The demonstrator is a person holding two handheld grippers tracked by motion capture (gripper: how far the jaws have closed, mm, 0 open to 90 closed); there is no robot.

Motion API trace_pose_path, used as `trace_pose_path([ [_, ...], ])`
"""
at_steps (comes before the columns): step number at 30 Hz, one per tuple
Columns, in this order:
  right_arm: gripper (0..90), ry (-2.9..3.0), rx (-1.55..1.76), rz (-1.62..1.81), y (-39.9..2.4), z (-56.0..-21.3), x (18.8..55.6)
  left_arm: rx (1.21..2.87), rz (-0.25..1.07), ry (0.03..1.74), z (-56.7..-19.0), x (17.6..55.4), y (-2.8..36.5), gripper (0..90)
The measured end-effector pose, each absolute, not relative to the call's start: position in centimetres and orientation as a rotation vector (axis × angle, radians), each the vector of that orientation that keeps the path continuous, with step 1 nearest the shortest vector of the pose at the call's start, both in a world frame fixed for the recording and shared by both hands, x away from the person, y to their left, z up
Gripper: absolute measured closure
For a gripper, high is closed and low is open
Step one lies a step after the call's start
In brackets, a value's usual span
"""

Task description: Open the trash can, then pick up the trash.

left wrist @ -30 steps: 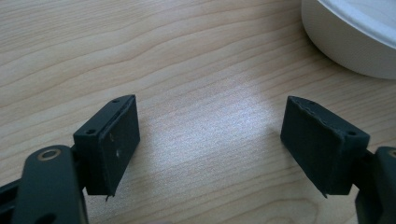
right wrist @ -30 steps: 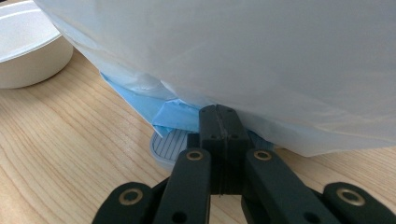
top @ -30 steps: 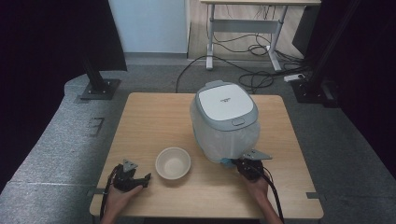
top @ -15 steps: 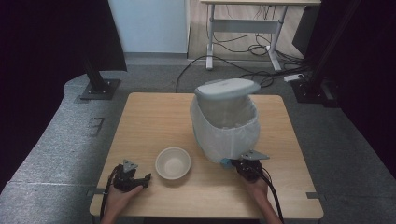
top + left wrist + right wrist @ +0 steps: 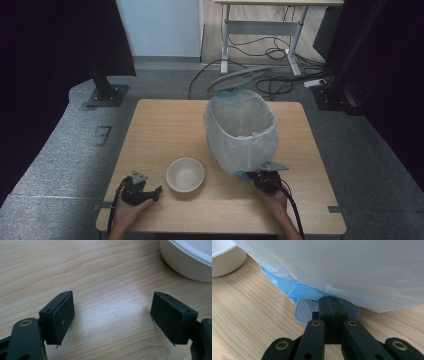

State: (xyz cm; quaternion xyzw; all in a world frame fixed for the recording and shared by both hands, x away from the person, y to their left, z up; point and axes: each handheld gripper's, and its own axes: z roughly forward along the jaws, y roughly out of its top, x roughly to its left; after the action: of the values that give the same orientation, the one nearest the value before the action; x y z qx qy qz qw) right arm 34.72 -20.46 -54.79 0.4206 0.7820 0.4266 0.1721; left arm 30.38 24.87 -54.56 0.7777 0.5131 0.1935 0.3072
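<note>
The lid [image 5: 239, 79] of the pedal bin [image 5: 241, 131], flat on the rim a second ago, now stands tipped up over the table's far edge, leaving the white liner open. The right gripper [image 5: 331, 305], jaws together with nothing between them, presses the grey pedal [image 5: 305, 312] at the bin's foot near the front edge; steady, straight-down pressure should keep it from slipping off. The left gripper [image 5: 113, 316] rests spread and empty at the front left corner, beside the white bowl [image 5: 185, 174].

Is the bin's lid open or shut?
Open: the lid stands raised behind the bin, and the white liner's inside shows.
</note>
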Motion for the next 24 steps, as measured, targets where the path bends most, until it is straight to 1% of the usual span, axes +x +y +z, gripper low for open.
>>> trace_pose_path([
  [13, 89.3, 2.217, 1.192, 1.212, -20.5, -54.8, 34.7, 2.056, 0.512, 1.370, -54.5, 30.3, 24.6, 19.0],
  [16, 89.3, 2.222, 1.192, 1.217, -20.5, -54.8, 34.8, 2.059, 0.502, 1.375, -54.4, 30.4, 24.6, 20.0],
  [18, 89.3, 2.223, 1.194, 1.220, -20.6, -54.8, 34.8, 2.049, 0.482, 1.378, -54.2, 30.4, 24.6, 21.9],
  [20, 89.3, 2.224, 1.194, 1.221, -20.6, -54.8, 34.8, 2.034, 0.485, 1.374, -53.7, 30.3, 24.6, 26.2],
  [22, 89.3, 2.224, 1.195, 1.222, -20.6, -54.8, 34.8, 1.984, 0.513, 1.386, -52.9, 30.2, 24.6, 28.7],
  [24, 89.3, 2.225, 1.194, 1.223, -20.6, -54.8, 34.8, 1.928, 0.512, 1.389, -52.1, 30.0, 24.7, 31.1],
])
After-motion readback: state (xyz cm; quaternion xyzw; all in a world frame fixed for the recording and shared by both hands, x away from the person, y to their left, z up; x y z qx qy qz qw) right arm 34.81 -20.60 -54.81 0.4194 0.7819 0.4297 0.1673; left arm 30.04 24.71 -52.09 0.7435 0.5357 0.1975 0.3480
